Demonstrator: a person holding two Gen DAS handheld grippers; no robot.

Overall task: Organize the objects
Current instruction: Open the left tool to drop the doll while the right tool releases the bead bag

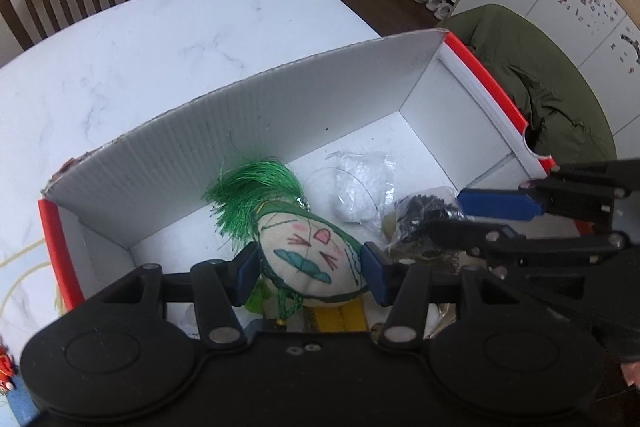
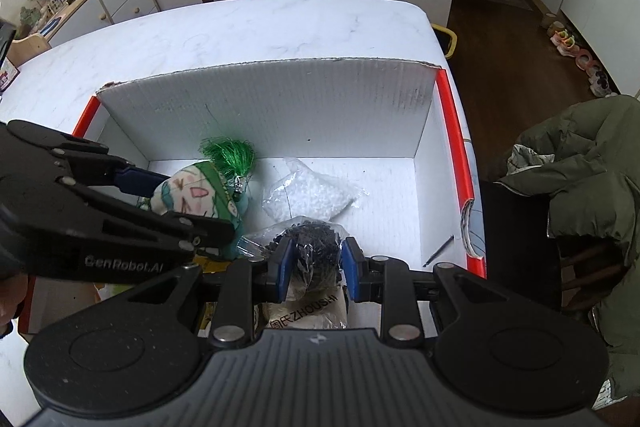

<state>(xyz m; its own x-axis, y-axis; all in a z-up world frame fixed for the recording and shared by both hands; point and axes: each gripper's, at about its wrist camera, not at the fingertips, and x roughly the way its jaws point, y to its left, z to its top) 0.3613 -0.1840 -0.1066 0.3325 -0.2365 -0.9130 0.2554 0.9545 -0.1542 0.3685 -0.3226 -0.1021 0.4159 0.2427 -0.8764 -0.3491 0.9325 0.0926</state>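
**White carton holds both clamped items**

White corrugated box (image 2: pixel 264 99) with red edges sits on the marble table (image 2: pixel 248 23). Left gripper (image 1: pixel 310 267): jaws clamped on a stuffed doll (image 1: pixel 308 259) (green tassel hair, drawn face) inside the box. Right gripper (image 2: pixel 314 261): jaws closed on a bag of black pieces (image 2: pixel 312 247). A bag of white beads (image 2: pixel 308 197) lies on the box floor, just beyond.

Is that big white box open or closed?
Open. The box has no lid over it; its floor shows, with a doll, a white bag and a black bag inside.
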